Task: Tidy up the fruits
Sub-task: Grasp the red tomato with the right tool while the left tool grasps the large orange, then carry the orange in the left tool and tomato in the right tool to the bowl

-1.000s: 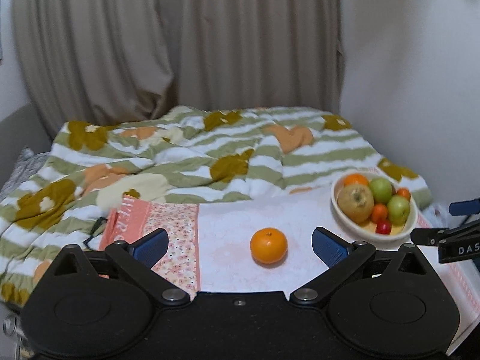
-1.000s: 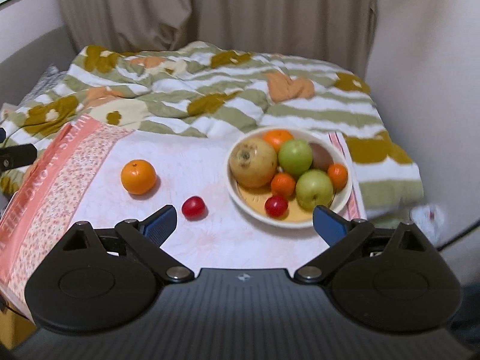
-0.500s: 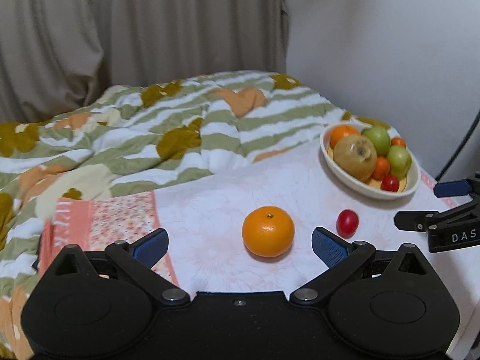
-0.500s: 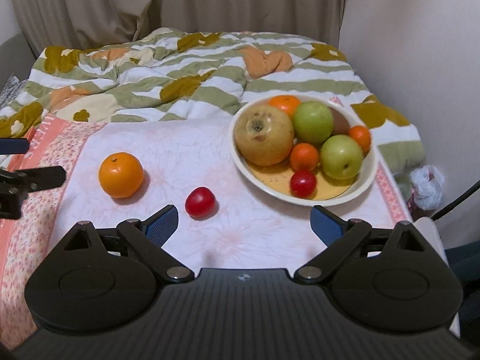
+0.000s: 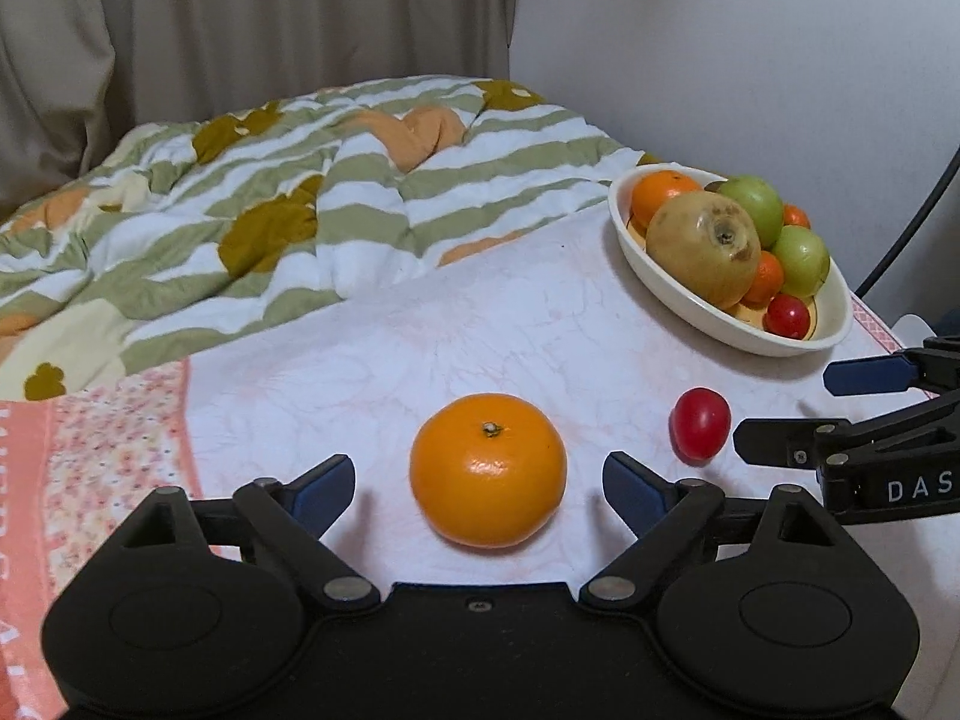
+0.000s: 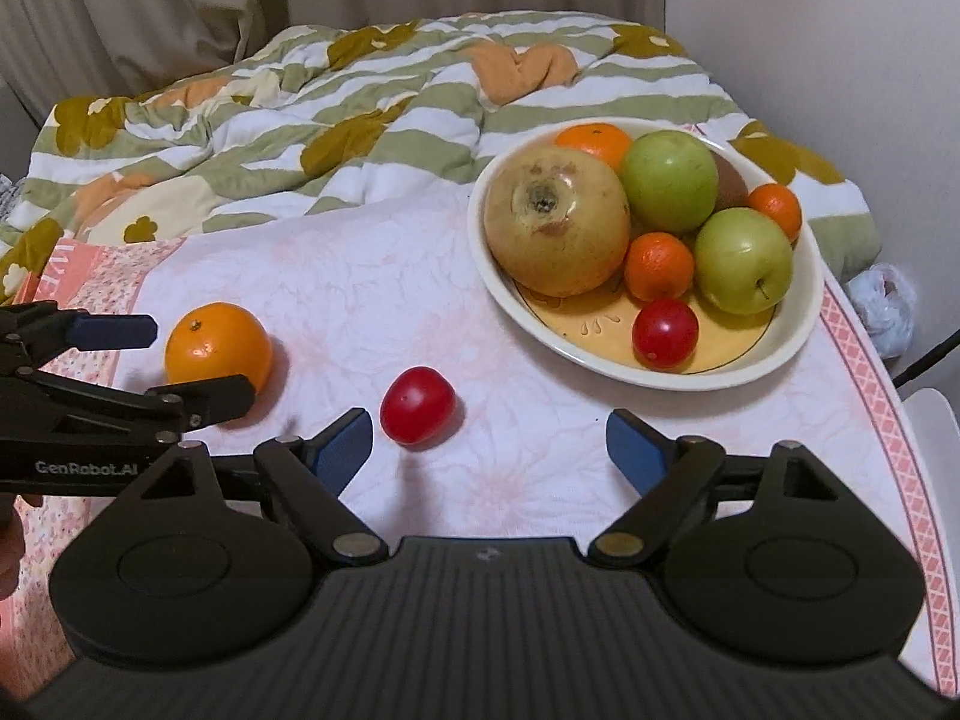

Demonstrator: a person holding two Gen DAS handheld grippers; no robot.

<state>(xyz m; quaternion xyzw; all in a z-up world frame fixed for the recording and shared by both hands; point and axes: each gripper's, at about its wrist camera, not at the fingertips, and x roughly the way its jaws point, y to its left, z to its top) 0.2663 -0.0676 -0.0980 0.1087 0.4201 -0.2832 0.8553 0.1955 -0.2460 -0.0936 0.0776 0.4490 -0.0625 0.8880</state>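
An orange (image 5: 488, 469) lies on the white cloth, between the open fingers of my left gripper (image 5: 477, 483); it also shows in the right wrist view (image 6: 218, 348). A small red fruit (image 5: 699, 423) lies to its right, just ahead of my open, empty right gripper (image 6: 489, 447) and nearer its left finger (image 6: 343, 444); the fruit shows there too (image 6: 418, 403). A cream bowl (image 6: 804, 324) at the right holds a large yellow-brown fruit (image 6: 557, 219), green apples, small oranges and a red fruit. The bowl shows in the left view (image 5: 672, 294).
A striped green, white and orange quilt (image 5: 288, 180) lies bunched behind the cloth. A pink floral band (image 5: 108, 420) edges the cloth on the left. Curtains and a white wall stand behind. A crumpled white bag (image 6: 888, 306) lies beyond the right edge.
Both grippers moved forward and lower toward the fruit. The orange now sits between the left fingers, and the red fruit lies closer to the right gripper.
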